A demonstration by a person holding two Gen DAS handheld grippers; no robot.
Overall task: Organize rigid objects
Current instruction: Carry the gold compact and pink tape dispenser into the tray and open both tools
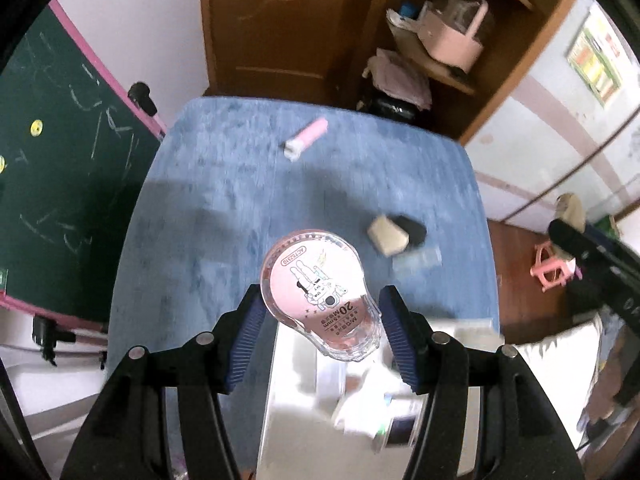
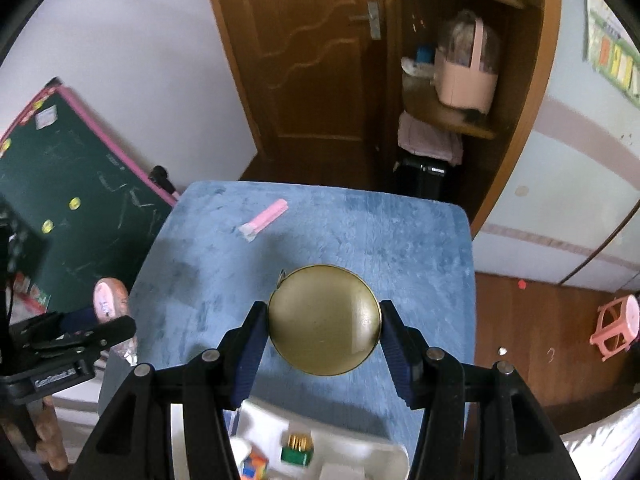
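The correction tape dispenser (image 1: 320, 292), a clear case with a pink printed label, sits between the blue pads of your left gripper (image 1: 322, 328). Both pads press on its sides, so the grasp is firm, and the case hangs above the blue table (image 1: 224, 184), over the near edge.

Your right gripper (image 2: 323, 326) is clenched on a round brass-coloured tin (image 2: 324, 320). The pads bear on opposite points of its rim, its flat face is turned toward the camera, and a small tab shows at its upper left edge. The tin is likewise off the table surface.

Items remaining on the table:
- A pink tube (image 1: 306, 137) with a white cap lies near the far edge, on its side. The same tube is visible in the right wrist view (image 2: 264, 220).
- A beige block (image 1: 387, 235) lies to the right of centre, touching a black object (image 1: 412, 229) behind it. Both are blurred, so you cannot identify them further.
- A small clear item (image 1: 416, 260) lies just beside the block, toward you; it is also blurred.

A white tray (image 2: 384, 452) sits at the near edge below both grippers. In the right wrist view it holds a green box (image 2: 297, 449) with gold-coloured contents and a multicoloured cube (image 2: 254, 466). In the left wrist view the tray contents are too blurred to tell apart.
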